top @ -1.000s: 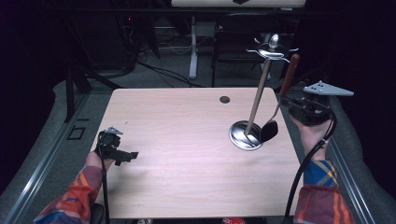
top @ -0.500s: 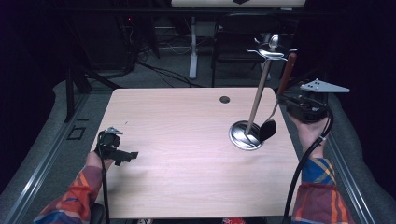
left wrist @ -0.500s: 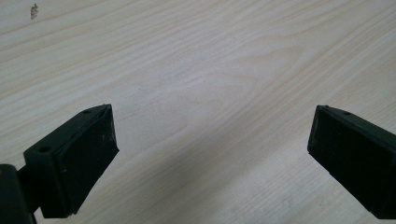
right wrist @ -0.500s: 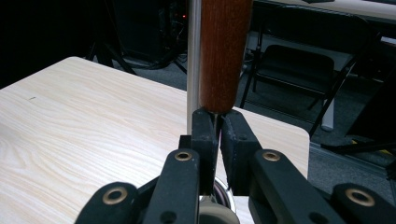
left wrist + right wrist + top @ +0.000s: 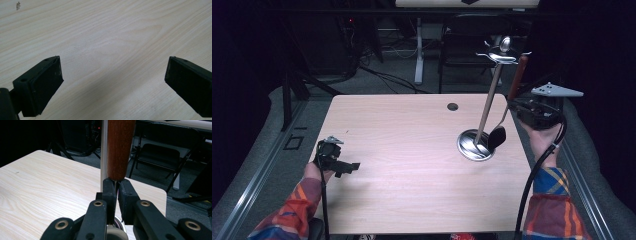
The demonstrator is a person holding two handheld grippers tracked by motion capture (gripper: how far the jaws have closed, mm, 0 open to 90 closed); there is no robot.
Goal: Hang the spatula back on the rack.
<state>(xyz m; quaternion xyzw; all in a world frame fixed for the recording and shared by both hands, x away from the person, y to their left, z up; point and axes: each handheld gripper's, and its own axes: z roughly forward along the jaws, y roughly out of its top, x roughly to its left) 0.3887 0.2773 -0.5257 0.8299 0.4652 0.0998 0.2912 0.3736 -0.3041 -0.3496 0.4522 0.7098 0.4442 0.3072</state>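
A metal utensil stand has its round base (image 5: 472,146) on the right part of the wooden table (image 5: 412,150), a slanting pole (image 5: 490,100) and hooks at the top (image 5: 503,56). Beside the pole is a utensil with a reddish wooden handle (image 5: 517,76) and a black head (image 5: 497,137) close to the base. My right gripper (image 5: 518,108) is shut on the utensil's thin metal shank just under the handle (image 5: 120,147), with the pole (image 5: 103,152) right behind. My left gripper (image 5: 348,167) rests near the table's left edge, open, with bare wood between its fingers (image 5: 41,85).
A dark round hole (image 5: 452,106) lies near the table's far edge. Beyond the table are a chair (image 5: 160,157), cables and a white desk leg (image 5: 418,50) on the grey floor. The table's right edge runs close under my right hand.
My right gripper and the utensil have shifted slightly up and to the left, the black head nearer the stand's base. The left gripper has stayed put.
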